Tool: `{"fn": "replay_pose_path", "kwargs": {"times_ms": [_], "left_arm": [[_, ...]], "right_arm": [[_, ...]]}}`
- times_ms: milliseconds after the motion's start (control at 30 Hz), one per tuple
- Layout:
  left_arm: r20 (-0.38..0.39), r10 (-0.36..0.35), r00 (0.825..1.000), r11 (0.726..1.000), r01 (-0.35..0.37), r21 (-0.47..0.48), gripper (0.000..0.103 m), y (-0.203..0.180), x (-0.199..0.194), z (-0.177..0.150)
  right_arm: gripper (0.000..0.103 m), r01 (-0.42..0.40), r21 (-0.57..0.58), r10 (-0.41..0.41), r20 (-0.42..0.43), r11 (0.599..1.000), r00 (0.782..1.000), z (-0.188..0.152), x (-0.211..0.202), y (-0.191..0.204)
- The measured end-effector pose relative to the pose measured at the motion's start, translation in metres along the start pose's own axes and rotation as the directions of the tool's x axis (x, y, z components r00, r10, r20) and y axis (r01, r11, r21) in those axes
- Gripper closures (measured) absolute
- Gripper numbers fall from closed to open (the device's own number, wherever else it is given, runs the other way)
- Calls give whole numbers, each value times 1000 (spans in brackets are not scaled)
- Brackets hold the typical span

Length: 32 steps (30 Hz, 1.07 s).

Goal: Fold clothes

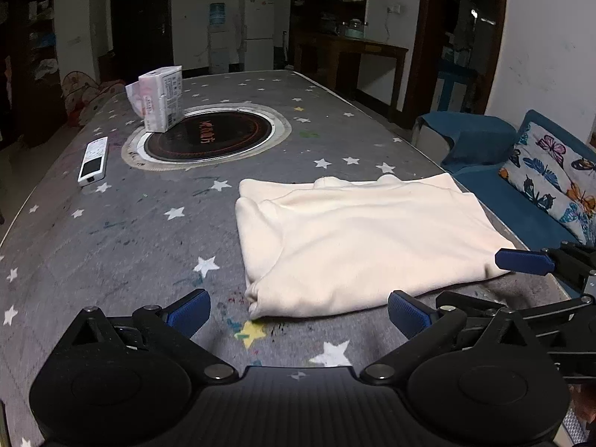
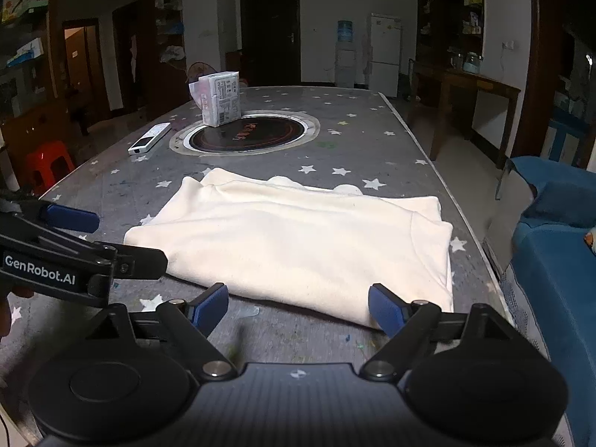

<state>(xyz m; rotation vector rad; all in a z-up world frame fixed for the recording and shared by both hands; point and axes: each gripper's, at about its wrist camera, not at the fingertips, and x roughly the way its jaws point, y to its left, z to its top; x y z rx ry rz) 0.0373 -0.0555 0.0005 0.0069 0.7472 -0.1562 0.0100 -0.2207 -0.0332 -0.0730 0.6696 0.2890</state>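
A cream garment (image 1: 365, 238) (image 2: 298, 238) lies folded into a flat rectangle on the grey star-patterned table (image 1: 111, 242) (image 2: 354, 141). My left gripper (image 1: 298, 311) stands open at the garment's near left corner; its blue pads touch nothing. My right gripper (image 2: 298, 307) is open too, with the garment's near edge lying between its fingers and its right pad (image 2: 385, 311) close against the cloth. In the left wrist view the right gripper's blue pad (image 1: 521, 260) shows at the garment's right corner. The left gripper's fingers (image 2: 70, 218) appear at the left in the right wrist view.
A tissue pack (image 1: 162, 98) (image 2: 219, 98) stands on the rim of a round black hob (image 1: 208, 138) set into the table. A white remote (image 1: 93, 160) lies to its left. A blue sofa (image 1: 521, 208) with a butterfly cushion runs along the table's right edge. A red stool (image 2: 48, 164) stands left.
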Motion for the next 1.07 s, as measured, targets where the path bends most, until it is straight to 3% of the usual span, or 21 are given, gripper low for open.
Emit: {"fn": "replay_pose_path", "kwargs": {"times_ms": [433,900,1067], "left_arm": [[-14,37,999,999,-37,-13,0,0,-11,-15],[-19,22,1000,999,-23,-26,0,-4,-16,-23],[-13,51,999,999,-51,-19,0,-4,-15,-24]], "right_arm": [[3,20,1,-20,-7,1000,1000,-11,-8,5],[3,26,14,-26,-23,1000,999,-22,-11,5],[2,27,14,-27,-23,1000,999,-23,-11,6]]}}
